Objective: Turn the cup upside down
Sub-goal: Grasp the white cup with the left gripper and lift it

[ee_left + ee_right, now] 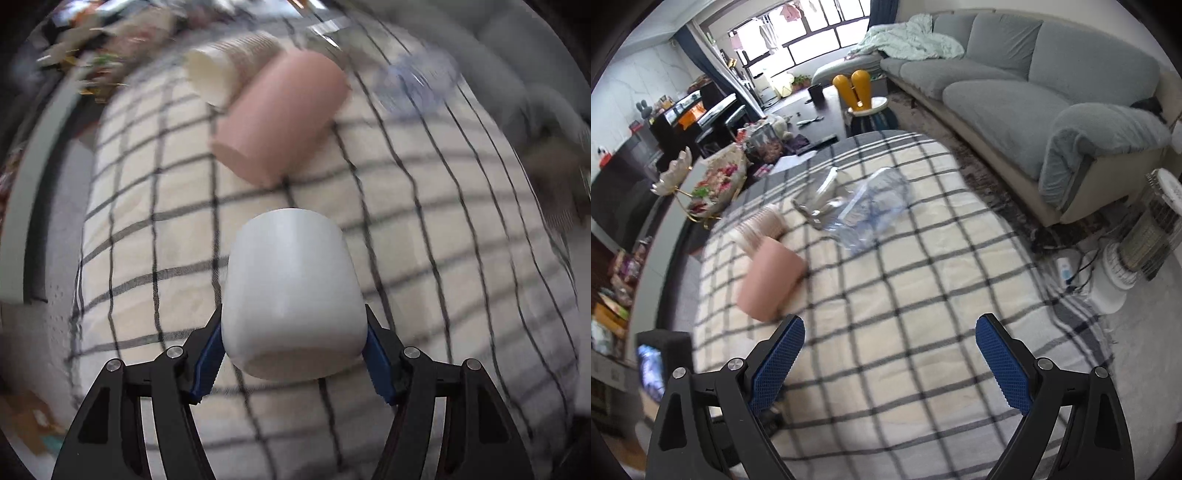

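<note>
My left gripper (pixel 293 350) is shut on a white cup (pixel 291 291), its blue pads (pixel 207 363) pressing both sides near the rim. The cup is held above the checked cloth (pixel 424 258), its closed base pointing away from the camera. A pink cup (pixel 280 114) lies on its side further back; it also shows in the right wrist view (pixel 772 284). My right gripper (pixel 890 363) is open and empty above the cloth (pixel 923 295). The white cup does not show in the right wrist view.
A stack of paper cups (pixel 229 66) lies behind the pink cup, also in the right wrist view (pixel 759 229). Clear plastic containers (pixel 871 210) lie on the cloth's far side. A grey sofa (pixel 1034 96) and a heater (pixel 1145 236) stand right.
</note>
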The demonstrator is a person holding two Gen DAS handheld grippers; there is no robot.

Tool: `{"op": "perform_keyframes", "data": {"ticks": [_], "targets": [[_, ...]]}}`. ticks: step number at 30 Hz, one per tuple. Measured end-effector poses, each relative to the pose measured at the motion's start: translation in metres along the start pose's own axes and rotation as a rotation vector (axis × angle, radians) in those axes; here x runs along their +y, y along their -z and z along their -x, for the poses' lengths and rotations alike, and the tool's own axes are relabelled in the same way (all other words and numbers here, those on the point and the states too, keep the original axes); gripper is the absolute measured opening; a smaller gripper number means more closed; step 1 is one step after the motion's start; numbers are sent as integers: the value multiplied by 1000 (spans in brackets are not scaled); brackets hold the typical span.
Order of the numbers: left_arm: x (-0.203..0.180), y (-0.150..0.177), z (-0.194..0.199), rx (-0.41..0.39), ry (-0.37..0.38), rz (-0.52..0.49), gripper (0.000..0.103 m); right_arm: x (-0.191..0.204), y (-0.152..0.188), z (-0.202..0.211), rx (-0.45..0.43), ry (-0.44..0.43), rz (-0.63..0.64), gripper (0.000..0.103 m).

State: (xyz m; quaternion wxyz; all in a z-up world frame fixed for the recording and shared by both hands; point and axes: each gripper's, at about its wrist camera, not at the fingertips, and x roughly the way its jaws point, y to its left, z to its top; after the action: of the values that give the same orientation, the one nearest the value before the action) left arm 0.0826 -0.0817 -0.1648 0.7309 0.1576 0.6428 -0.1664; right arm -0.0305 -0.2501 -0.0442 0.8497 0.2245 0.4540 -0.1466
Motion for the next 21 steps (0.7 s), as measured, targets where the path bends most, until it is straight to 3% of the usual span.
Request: {"op": "perform_keyframes", "data": {"ticks": [5,9,12,15,21], "targets": [[-3,-34,-12,295,22,-144,66,4,-17,-6,32,-70,-71,94],[-10,-54,-35,533,-7,-211,66,-1,-32,-22,77,-89,-148,94],[-14,-62,-46,646,-54,-249,66,-5,-41,-38,118,-98,-187,94],[-17,-70,-55,726,-93,-275,66,-13,-47,-55,165,-103,-226,94],[-15,-86,-76,782,-133,-261,66,-25,-57,-91,236,-99,-266,94]]}}
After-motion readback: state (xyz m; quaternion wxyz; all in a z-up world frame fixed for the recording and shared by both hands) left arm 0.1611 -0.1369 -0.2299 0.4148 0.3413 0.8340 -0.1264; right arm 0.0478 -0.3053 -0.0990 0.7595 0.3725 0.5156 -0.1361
